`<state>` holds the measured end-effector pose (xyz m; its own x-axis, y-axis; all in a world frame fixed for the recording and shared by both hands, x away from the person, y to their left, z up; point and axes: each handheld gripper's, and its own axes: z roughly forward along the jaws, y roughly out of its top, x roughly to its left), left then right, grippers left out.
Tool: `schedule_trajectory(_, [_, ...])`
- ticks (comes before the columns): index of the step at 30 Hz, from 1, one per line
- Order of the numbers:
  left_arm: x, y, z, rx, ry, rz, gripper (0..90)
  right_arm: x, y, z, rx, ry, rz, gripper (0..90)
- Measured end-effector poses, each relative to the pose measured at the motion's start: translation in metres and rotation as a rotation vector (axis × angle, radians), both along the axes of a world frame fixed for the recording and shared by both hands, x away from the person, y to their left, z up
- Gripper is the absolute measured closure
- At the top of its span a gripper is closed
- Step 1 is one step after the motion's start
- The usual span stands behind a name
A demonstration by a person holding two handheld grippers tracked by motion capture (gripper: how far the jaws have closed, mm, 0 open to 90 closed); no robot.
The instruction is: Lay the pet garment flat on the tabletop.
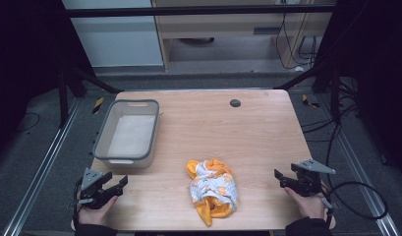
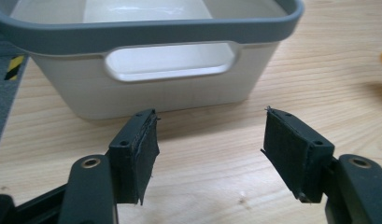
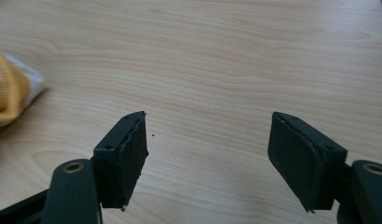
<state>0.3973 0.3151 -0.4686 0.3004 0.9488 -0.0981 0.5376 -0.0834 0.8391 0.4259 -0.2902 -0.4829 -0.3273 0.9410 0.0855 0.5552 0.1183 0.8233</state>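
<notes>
Wooden table (image 1: pixel 257 132) in a dark room, grey floor around it.
Crumpled orange-and-white cloth (image 1: pixel 212 192) lies near the front edge; grey bin (image 1: pixel 127 132) stands left; left gripper (image 1: pixel 121 184) and right gripper (image 1: pixel 279 176) both released, empty.

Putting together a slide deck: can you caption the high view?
Crumpled orange-and-white cloth on a wooden table, empty grey bin beside it, open hand-held grippers left and right.

Bin and cloth on a wooden table (image 1: pixel 267 128)

Grey-rimmed bin (image 1: pixel 126 132) sits at nine o'clock; crumpled orange-and-white cloth (image 1: pixel 213 189) lies at six; small dark disc (image 1: pixel 235 103) at twelve.
</notes>
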Motion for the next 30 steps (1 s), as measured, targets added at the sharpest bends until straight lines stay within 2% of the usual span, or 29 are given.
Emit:
schedule_trajectory(5, [-0.005, -0.013, 0.003, -0.013, 0.001, -0.055, 35.8, -0.005, 0.005, 0.006, 0.018, -0.031, 0.045, 30.4])
schedule_trajectory(7, [-0.006, -0.018, 0.003, -0.007, 0.000, -0.084, 35.8, -0.007, 0.009, 0.007, 0.010, -0.016, 0.065, 30.9])
schedule_trajectory(12, [-0.008, -0.028, 0.004, -0.004, 0.002, -0.133, 35.0, -0.009, 0.019, 0.010, 0.006, -0.019, 0.105, 31.9])
schedule_trajectory(19, [-0.010, -0.042, 0.008, 0.013, -0.007, -0.187, 33.7, -0.010, 0.031, 0.016, 0.016, -0.035, 0.158, 31.3])
schedule_trajectory(30, [-0.006, -0.059, 0.017, 0.010, -0.021, -0.243, 34.8, -0.006, 0.042, 0.028, 0.038, -0.065, 0.205, 35.8])
